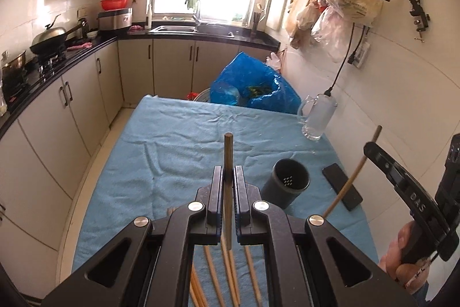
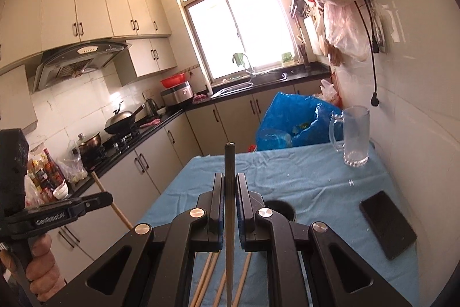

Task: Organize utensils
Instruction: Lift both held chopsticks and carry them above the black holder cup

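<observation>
In the left wrist view my left gripper [image 1: 228, 173] is shut on a wooden chopstick [image 1: 228, 151] that sticks up past its fingertips. A black utensil cup [image 1: 287, 186] stands on the blue cloth just right of it. Several loose chopsticks [image 1: 218, 278] lie on the cloth under the gripper. At the right my right gripper [image 1: 368, 150], held by a hand, is shut on another chopstick [image 1: 352, 177]. In the right wrist view that gripper [image 2: 230, 181] clamps its darker chopstick [image 2: 230, 163]. The cup [image 2: 283, 207] is half hidden behind its right finger. The left gripper [image 2: 109, 197] shows at the left.
A black phone [image 1: 342, 187] lies right of the cup, and a glass mug [image 1: 317, 117] stands at the table's far right by the tiled wall. A blue plastic bag [image 1: 253, 85] sits beyond the far edge of the blue cloth [image 1: 172, 140]. Kitchen counters run along the left.
</observation>
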`<state>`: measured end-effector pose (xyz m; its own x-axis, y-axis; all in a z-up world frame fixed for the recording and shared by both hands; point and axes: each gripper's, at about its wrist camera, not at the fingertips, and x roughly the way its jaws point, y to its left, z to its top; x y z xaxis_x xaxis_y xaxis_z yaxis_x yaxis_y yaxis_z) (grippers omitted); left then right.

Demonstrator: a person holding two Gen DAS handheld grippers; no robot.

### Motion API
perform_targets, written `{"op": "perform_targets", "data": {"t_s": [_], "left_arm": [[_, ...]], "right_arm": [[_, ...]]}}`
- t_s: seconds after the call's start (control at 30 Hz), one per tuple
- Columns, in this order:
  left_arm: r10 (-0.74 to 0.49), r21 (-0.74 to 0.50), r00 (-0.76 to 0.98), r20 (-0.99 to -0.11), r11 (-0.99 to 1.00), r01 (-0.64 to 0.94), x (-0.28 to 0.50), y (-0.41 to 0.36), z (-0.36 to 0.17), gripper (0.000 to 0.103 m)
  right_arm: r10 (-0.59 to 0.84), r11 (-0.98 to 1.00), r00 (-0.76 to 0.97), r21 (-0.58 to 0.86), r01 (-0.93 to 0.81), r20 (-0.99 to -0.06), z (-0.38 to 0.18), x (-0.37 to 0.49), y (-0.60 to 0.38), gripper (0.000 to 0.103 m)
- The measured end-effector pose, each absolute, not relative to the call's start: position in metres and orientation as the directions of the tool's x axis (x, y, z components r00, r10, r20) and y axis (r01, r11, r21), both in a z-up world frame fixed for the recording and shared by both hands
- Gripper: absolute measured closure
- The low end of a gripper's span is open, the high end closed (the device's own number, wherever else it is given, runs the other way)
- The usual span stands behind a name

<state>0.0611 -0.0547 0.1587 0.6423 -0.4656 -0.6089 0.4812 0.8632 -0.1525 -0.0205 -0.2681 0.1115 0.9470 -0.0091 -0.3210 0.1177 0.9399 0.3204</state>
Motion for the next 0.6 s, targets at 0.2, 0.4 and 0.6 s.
{"op": "perform_targets", "data": {"t_s": [0.2, 0.4, 0.6], "left_arm": [[-0.502, -0.150, 0.633, -0.590, 0.838, 0.524, 0.066, -0.080, 0.186, 0.097], [-0.530, -0.152, 0.640, -0.556, 0.822, 0.550, 0.074, -0.108, 0.217, 0.097], [-0.560, -0.168, 0.636, -0.531, 0.805, 0.569, 0.092, -0.139, 0.237, 0.097]], "right_arm": [[-0.064, 0.935, 0.955, 0.316, 0.159, -0.290, 0.135, -0.011, -0.292, 0.095], [-0.099, 0.921, 0.955, 0.338, 0.194, -0.279, 0.151, 0.005, -0.315, 0.095], [-0.152, 0.914, 0.953, 0.329, 0.237, -0.262, 0.168, 0.025, -0.335, 0.095]]}}
